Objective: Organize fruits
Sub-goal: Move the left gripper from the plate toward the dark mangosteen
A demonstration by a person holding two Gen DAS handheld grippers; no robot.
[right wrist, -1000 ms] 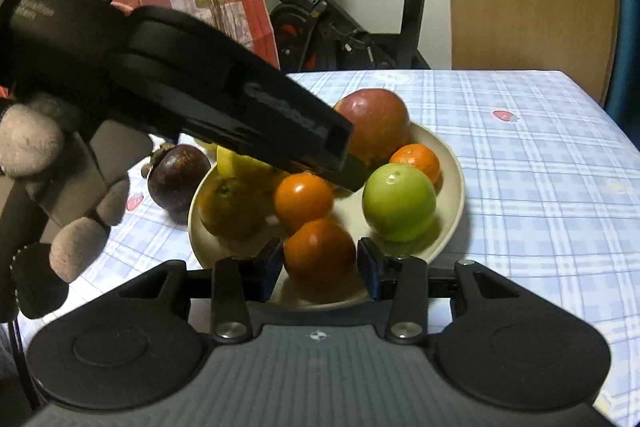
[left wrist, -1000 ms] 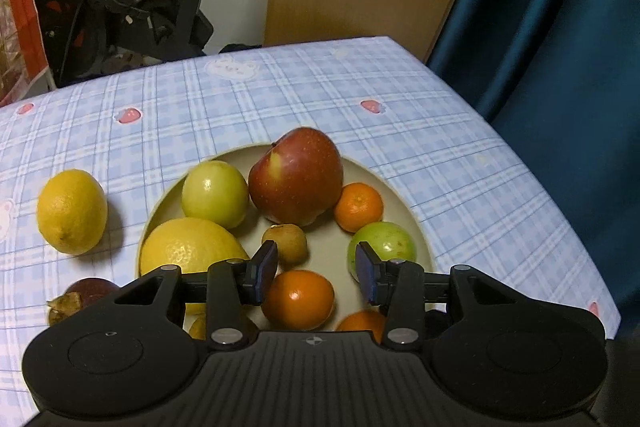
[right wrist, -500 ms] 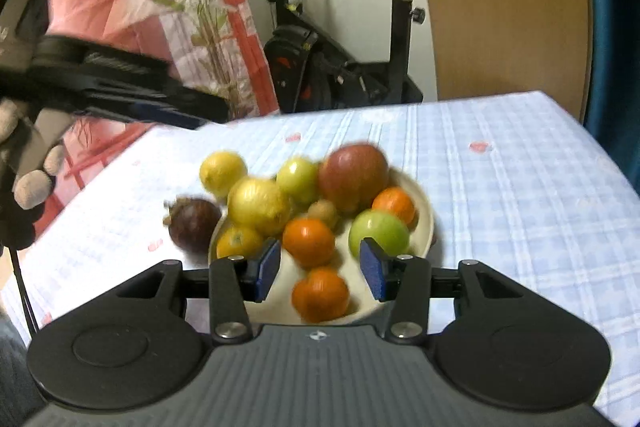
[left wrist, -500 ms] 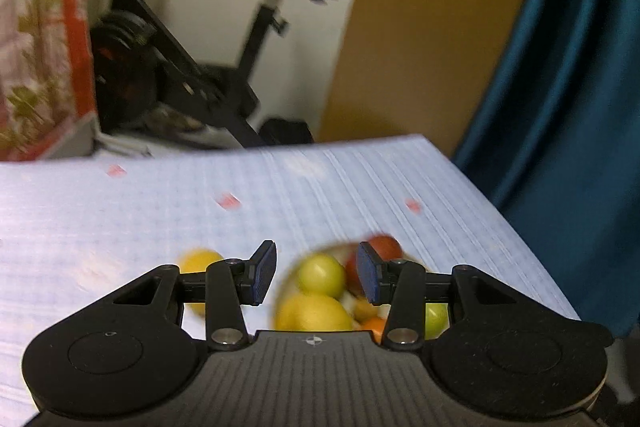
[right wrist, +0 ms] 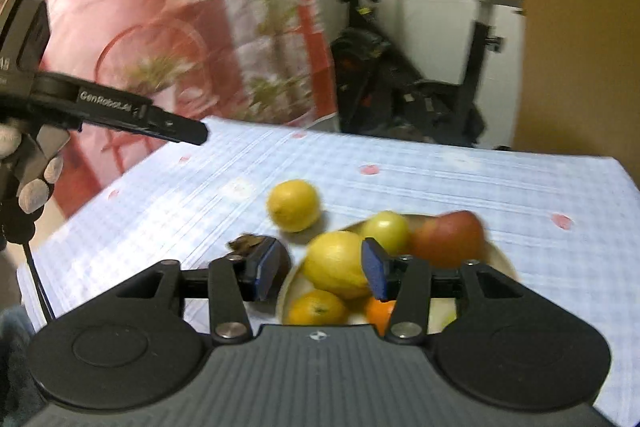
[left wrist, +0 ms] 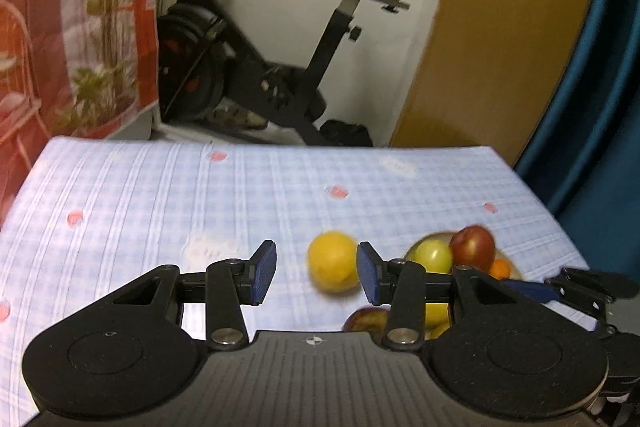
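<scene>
A beige plate [right wrist: 502, 261] holds a red apple [right wrist: 448, 237], a green fruit [right wrist: 386, 231], a large lemon [right wrist: 338, 263] and several oranges [right wrist: 316, 307]. A second lemon [right wrist: 294, 205] lies on the cloth left of the plate; it also shows in the left wrist view [left wrist: 332, 261]. A dark mangosteen [right wrist: 248, 243] sits beside the plate, partly hidden by my finger. My left gripper [left wrist: 316, 277] is open and empty, raised behind the fruit. My right gripper [right wrist: 318, 273] is open and empty above the plate's near side.
The table has a blue checked cloth [left wrist: 160, 195]. An exercise bike [left wrist: 260, 67] stands beyond its far edge, with a wooden panel [left wrist: 500, 27] and a teal curtain [left wrist: 592, 107] at the right. The left gripper shows in the right wrist view [right wrist: 120, 107].
Both grippers have pulled back and up from the plate, so the fruit sits lower and farther in both views. Both stay open and empty. The fruit has not moved.
</scene>
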